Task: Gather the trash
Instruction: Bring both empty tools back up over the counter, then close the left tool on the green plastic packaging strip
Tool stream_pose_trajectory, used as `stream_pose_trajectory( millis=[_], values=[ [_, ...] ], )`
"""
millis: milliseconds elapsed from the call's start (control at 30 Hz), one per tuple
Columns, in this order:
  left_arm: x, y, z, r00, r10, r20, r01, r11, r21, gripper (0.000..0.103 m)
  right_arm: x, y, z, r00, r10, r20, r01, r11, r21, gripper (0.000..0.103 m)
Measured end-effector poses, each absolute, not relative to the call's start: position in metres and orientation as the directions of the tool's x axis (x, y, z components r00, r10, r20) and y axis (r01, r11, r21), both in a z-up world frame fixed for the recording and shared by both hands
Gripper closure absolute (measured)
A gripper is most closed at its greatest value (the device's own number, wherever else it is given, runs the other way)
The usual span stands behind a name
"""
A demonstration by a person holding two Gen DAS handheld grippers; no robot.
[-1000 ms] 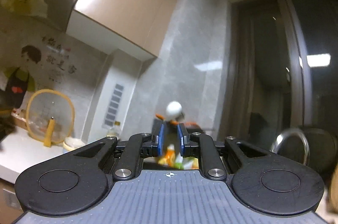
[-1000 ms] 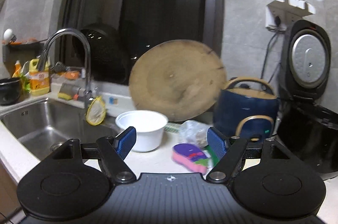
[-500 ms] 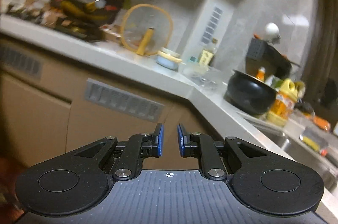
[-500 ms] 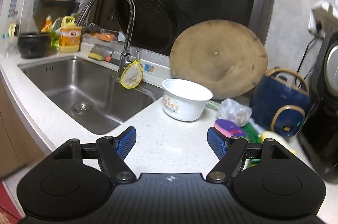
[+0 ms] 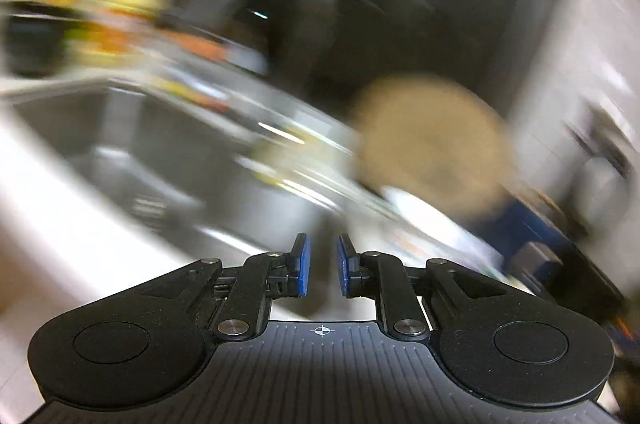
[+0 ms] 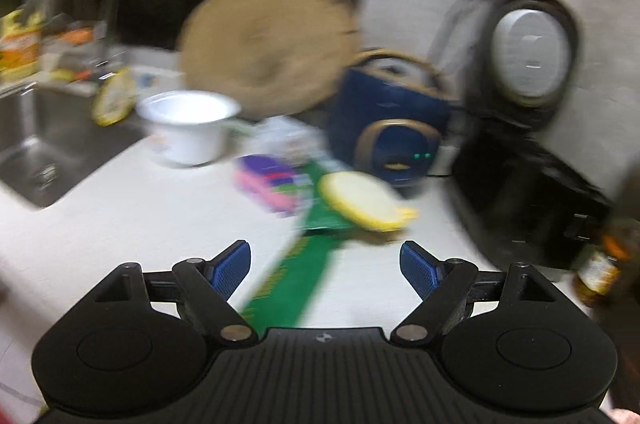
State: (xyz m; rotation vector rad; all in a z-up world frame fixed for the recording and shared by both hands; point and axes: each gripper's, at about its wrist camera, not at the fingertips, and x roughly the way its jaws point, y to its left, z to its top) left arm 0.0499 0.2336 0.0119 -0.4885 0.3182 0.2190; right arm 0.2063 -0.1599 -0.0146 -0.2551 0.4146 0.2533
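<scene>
Closing in on the green wrapper point(image 6: 294, 276) at twelve o'clock on the table point(image 6: 132, 220), the right gripper point(image 6: 325, 264) had just spread wide, empty; best straddle it low. Left gripper point(image 5: 322, 266) sat nearly closed, holding nothing.

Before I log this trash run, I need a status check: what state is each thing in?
Left hand-held gripper: narrow gap, holding nothing.
Right hand-held gripper: wide open, just opening, empty.
Rice cooker: lid up.
White bowl: upright.
Round wooden board: leaning upright.
</scene>
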Motion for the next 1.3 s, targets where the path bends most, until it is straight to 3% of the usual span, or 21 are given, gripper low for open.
stream_pose_trajectory(
  millis=[100, 200, 333, 433, 533, 633, 700, 767, 833, 967, 1133, 1300],
  values=[
    [0.122, 0.17, 0.009, 0.89, -0.104, -0.444, -0.113, 0.893, -0.435, 0.086, 0.219, -0.193, -0.014, 0.898, 0.149, -0.414, -0.221, 0.966, -0.132, 0.02],
    [0.168, 0.116, -0.002, 0.844, -0.189, -0.503, -0.085, 0.877, -0.473, 0.086, 0.229, -0.216, -0.019, 0.891, 0.16, -0.425, -0.218, 0.972, -0.091, 0.019],
    [0.215, 0.095, 0.001, 0.865, -0.022, -0.501, -0.231, 0.869, -0.437, 0.086, 0.234, -0.236, -0.031, 0.886, 0.19, -0.424, -0.258, 0.96, -0.108, 0.017],
    [0.255, 0.12, 0.008, 0.862, 0.111, -0.495, -0.359, 0.823, -0.44, 0.086, 0.25, -0.242, -0.039, 0.872, 0.212, -0.442, -0.277, 0.957, -0.087, 0.017],
    [0.292, 0.141, 0.015, 0.798, 0.282, -0.532, -0.512, 0.784, -0.352, 0.085, 0.264, -0.246, -0.042, 0.86, 0.231, -0.455, -0.285, 0.957, -0.054, 0.017],
    [0.315, 0.165, 0.013, 0.736, 0.3, -0.607, -0.591, 0.722, -0.359, 0.085, 0.275, -0.25, -0.044, 0.841, 0.276, -0.466, -0.319, 0.948, -0.015, 0.017],
    [0.315, 0.165, 0.015, 0.727, 0.311, -0.612, -0.608, 0.705, -0.365, 0.085, 0.283, -0.252, -0.048, 0.832, 0.287, -0.474, -0.334, 0.942, -0.016, 0.017],
    [0.308, 0.145, 0.026, 0.789, 0.287, -0.544, -0.531, 0.763, -0.368, 0.085, 0.291, -0.254, -0.054, 0.825, 0.285, -0.488, -0.335, 0.942, -0.014, 0.017],
    [0.306, 0.118, 0.031, 0.846, 0.171, -0.505, -0.4, 0.831, -0.387, 0.085, 0.299, -0.257, -0.06, 0.812, 0.292, -0.505, -0.334, 0.943, 0.009, 0.017],
    [0.337, 0.057, 0.018, 0.824, -0.103, -0.557, -0.156, 0.904, -0.399, 0.085, 0.315, -0.256, -0.068, 0.782, 0.327, -0.53, -0.353, 0.934, 0.055, 0.017],
    [0.377, -0.007, -0.002, 0.793, -0.141, -0.593, 0.003, 0.974, -0.227, 0.085, 0.341, -0.242, -0.056, 0.795, 0.362, -0.486, -0.386, 0.921, 0.054, 0.017],
    [0.405, -0.016, -0.02, 0.759, -0.14, -0.635, -0.065, 0.955, -0.289, 0.085, 0.366, -0.244, -0.053, 0.793, 0.356, -0.495, -0.351, 0.93, 0.108, 0.017]
  ],
)
